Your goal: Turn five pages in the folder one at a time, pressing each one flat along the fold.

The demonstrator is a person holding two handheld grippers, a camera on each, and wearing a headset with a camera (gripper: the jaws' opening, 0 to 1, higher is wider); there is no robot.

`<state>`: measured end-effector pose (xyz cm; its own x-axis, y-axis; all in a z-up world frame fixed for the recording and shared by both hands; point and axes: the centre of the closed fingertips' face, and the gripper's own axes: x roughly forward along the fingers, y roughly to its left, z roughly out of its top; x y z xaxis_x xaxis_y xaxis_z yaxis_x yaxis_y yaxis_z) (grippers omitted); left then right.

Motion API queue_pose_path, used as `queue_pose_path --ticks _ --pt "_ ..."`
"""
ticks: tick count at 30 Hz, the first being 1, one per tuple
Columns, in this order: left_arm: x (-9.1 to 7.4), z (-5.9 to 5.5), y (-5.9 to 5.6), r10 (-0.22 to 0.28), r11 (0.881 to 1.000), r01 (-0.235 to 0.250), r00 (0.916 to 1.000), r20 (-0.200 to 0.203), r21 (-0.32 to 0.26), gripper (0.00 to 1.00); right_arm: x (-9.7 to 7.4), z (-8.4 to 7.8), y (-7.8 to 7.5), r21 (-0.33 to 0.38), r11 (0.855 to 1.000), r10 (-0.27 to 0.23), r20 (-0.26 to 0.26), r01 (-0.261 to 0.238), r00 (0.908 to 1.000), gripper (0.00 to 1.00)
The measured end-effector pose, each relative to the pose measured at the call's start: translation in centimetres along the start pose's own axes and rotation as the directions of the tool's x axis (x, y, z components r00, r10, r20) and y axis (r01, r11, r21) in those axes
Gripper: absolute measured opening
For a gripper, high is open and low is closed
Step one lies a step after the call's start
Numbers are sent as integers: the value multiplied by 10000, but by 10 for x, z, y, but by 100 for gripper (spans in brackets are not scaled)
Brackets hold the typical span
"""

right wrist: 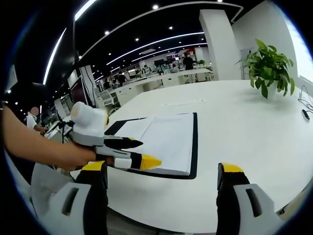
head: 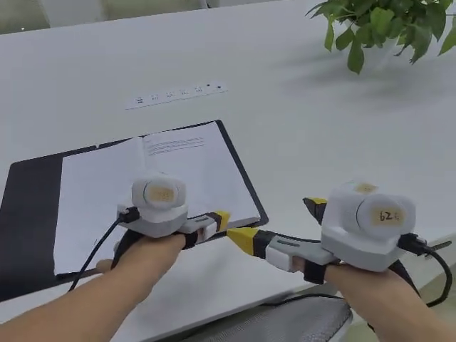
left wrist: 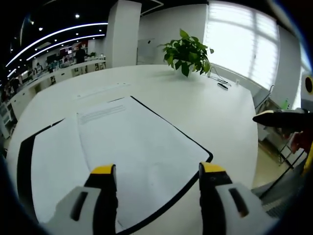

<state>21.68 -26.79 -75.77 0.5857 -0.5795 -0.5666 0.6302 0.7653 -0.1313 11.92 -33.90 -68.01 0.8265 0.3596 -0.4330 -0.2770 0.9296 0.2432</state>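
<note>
An open folder with black covers and white pages lies on the white table, left of centre. My left gripper hovers over the folder's near right corner. In the left gripper view it is open above the right-hand page, with nothing between its yellow-tipped fingers. My right gripper is held off the folder's right edge, near the table's front, and points left. In the right gripper view it is open and holds nothing; the folder and the left gripper lie ahead.
A potted plant stands at the table's far right. A flush socket strip sits beyond the folder. A grey chair seat shows below the table's front edge. Bare tabletop stretches to the right of the folder.
</note>
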Motion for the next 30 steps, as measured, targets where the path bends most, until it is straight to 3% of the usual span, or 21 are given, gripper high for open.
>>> queue_pose_path --ticks 5,10,12,13,15,25,30 --pt "14 4 -7 -25 9997 35 9991 425 -222 68 2 -3 -3 195 9998 13 -19 -12 10000 91" --pt "26 1 -11 167 9997 -158 9984 532 -166 65 5 -5 -5 258 9997 15 -117 -12 9999 91" --pt "30 -7 -9 406 9991 -401 9984 393 -144 63 5 -5 -5 274 9996 20 -118 -16 9999 90" --pt "30 -6 -7 585 9970 -611 9968 552 466 62 6 -6 -6 290 9996 -5 -144 9 9999 90" --pt "32 -9 -9 655 9952 -697 9959 619 693 61 5 -7 -7 341 9994 -13 -168 18 9999 90" --pt "33 -7 -4 823 9945 -893 9894 1194 542 54 7 -17 -12 486 9988 -69 -456 91 9989 89" --pt "30 -4 6 1015 9934 -1083 9832 1515 373 38 9 -19 -13 502 9987 -47 -518 73 9986 89"
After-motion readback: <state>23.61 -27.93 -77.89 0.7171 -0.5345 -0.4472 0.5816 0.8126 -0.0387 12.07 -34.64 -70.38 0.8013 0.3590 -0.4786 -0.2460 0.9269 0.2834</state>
